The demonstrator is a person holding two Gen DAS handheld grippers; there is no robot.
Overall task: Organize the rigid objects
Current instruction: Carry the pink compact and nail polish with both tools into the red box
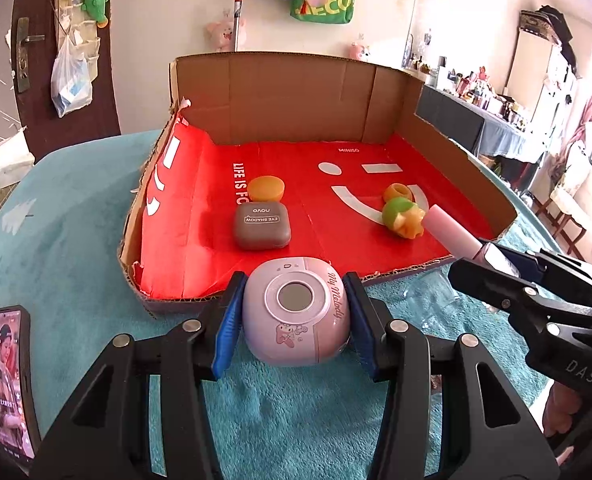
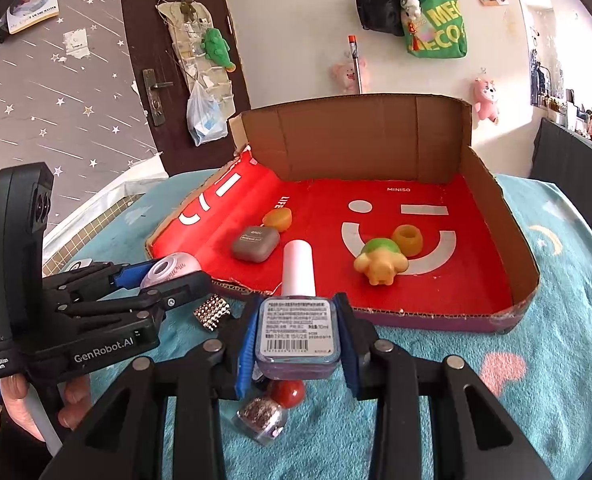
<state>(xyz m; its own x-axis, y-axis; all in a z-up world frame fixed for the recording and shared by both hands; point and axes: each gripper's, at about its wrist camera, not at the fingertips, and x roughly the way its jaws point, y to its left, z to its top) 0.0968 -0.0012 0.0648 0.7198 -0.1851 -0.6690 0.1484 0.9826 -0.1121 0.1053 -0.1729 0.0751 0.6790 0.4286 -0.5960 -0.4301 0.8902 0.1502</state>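
A pink "My Melody" compact case (image 1: pixel 296 320) is pinched between the blue pads of the left hand-held gripper (image 1: pixel 294 322), which is held just short of the near edge of a shallow cardboard tray (image 1: pixel 296 92) lined in red. A nail polish bottle (image 2: pixel 299 320) with a white cap is clamped by its glass base between the pads of the right hand-held gripper (image 2: pixel 299 332), the label being turned toward the camera and the cap pointed forward at the tray. Everything is set on a teal plush cover (image 1: pixel 76 248). Inside the tray, ahead of the left hand-held gripper, a grey eye shadow case (image 1: pixel 261 226) is seen, with an orange round lid (image 1: pixel 268 188) touching its far side. Further to the right, ahead of the right hand-held gripper, a green-and-yellow turtle toy (image 2: pixel 380 260) is laid on its side against a small orange cup (image 2: pixel 407 240), both on the white smile printed on the liner. Just below the right hand-held gripper's fingers, a red round object (image 2: pixel 290 394) and a glittery silver bottle (image 2: pixel 262 416) are lying on the cover, and a studded silver item (image 2: pixel 213 312) is found between the two hand-held grippers. A phone (image 1: pixel 10 380) with a lit screen is placed to the left of the left hand-held gripper.
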